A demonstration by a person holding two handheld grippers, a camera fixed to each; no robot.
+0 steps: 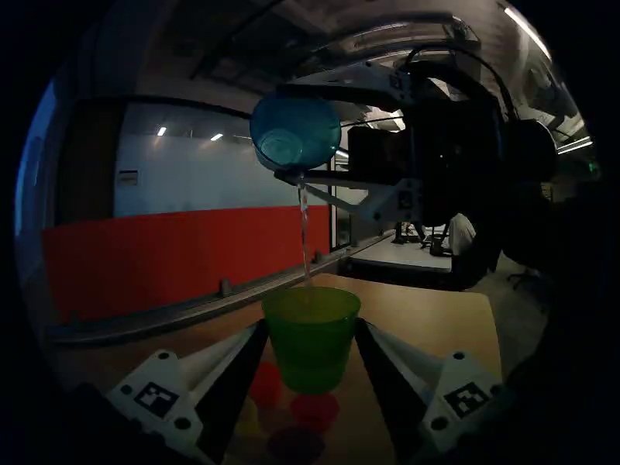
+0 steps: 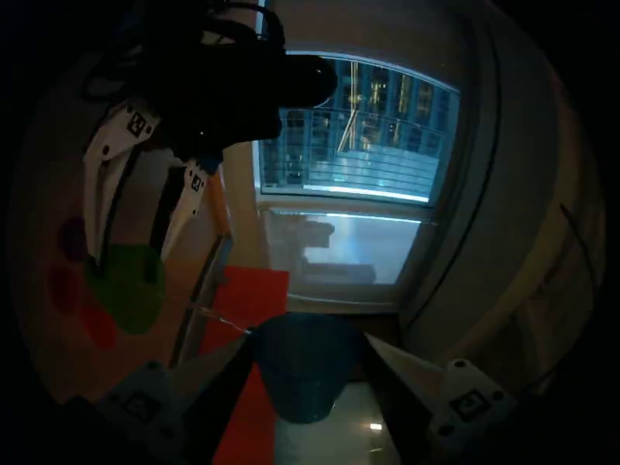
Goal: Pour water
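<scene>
Gripping tipped blue cup (image 1: 295,132): R tongs (image 2: 306,341), above L tongs (image 1: 310,325) clamping green cup (image 1: 311,349).

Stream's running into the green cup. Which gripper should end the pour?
Right. The right gripper clamps the tilted blue cup, whose water stream falls into the green cup. Righting it would likely stop the flow; the left gripper only holds the green cup below.
</scene>
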